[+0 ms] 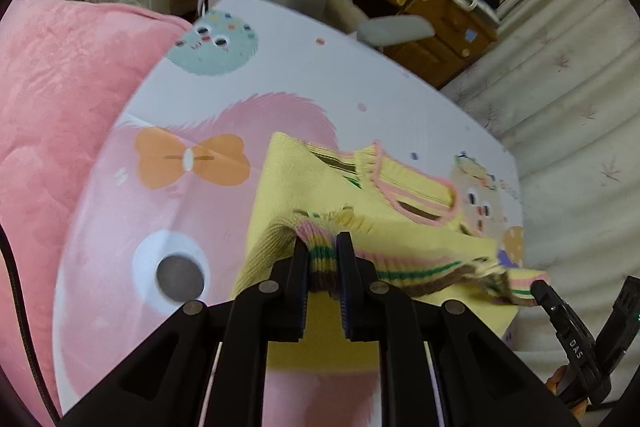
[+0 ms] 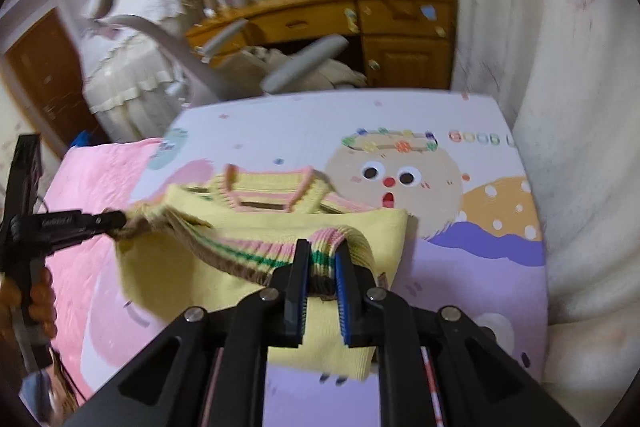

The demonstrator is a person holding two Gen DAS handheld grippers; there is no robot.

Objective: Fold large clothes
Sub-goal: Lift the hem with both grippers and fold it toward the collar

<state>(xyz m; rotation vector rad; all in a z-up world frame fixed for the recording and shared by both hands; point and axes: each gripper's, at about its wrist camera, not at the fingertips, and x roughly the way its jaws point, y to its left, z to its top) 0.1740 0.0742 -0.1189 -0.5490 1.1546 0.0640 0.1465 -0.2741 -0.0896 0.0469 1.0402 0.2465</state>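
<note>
The yellow knitted sweater with striped ribbed hem (image 2: 224, 227) lies on the cartoon-printed play mat (image 2: 480, 267), its neckline at the far end and its hem raised over the body, between the left gripper (image 1: 323, 247) and the right gripper (image 2: 323, 255), one at each end of the hem. A pink plush blanket (image 1: 60, 147) lies along the mat's left edge, a cream patterned curtain (image 2: 560, 107) hangs along its right. Beyond the mat's far edge stands a grey office chair (image 2: 224, 47), and behind that a wooden desk with drawers (image 2: 400, 27)
</note>
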